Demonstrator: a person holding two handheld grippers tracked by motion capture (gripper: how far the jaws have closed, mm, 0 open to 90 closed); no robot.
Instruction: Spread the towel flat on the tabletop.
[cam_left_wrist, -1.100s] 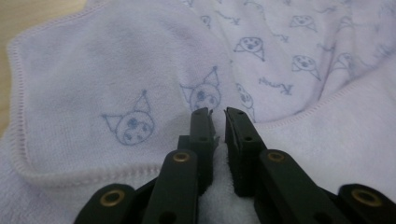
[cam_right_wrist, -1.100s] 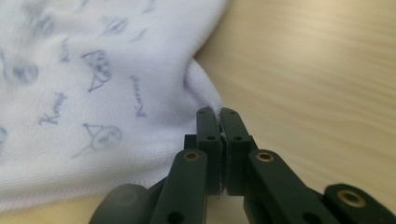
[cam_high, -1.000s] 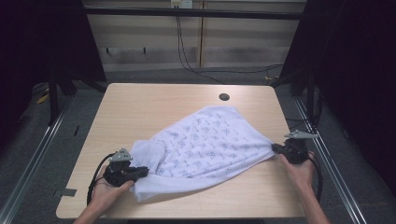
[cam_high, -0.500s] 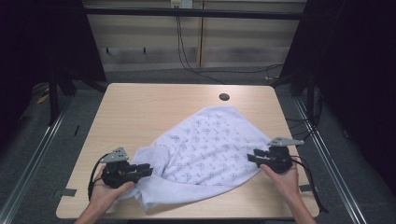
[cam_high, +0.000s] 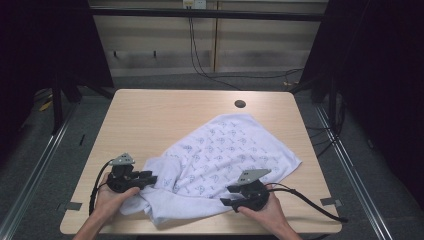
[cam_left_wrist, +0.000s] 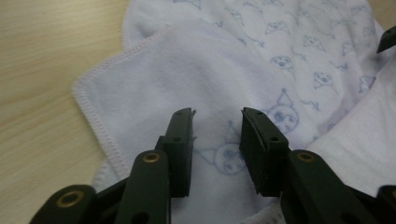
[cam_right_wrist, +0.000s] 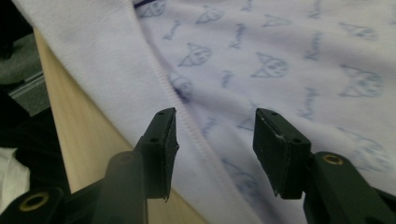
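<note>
**Both grippers let go of the printed cloth**

The wooden surface (cam_high: 165, 115) carries a white cloth (cam_high: 225, 155) printed with small blue cat faces. It lies crumpled across the near half, stretching from the near-left edge toward the right, its far corner close to a dark round hole (cam_high: 240, 104) in the surface.

The left gripper (cam_high: 146, 179) sits at the cloth's near-left end, held in the person's left hand (cam_high: 112, 197). Its fingers (cam_left_wrist: 180, 149) have just been opening and now stand spread above a folded-over corner, pinching nothing.

The right gripper (cam_high: 227, 196) rests at the cloth's near edge, right of centre. Its fingers (cam_right_wrist: 161, 144) have just been opening too; they are spread wide over the stitched hem, and the cloth lies free beneath them.
</note>
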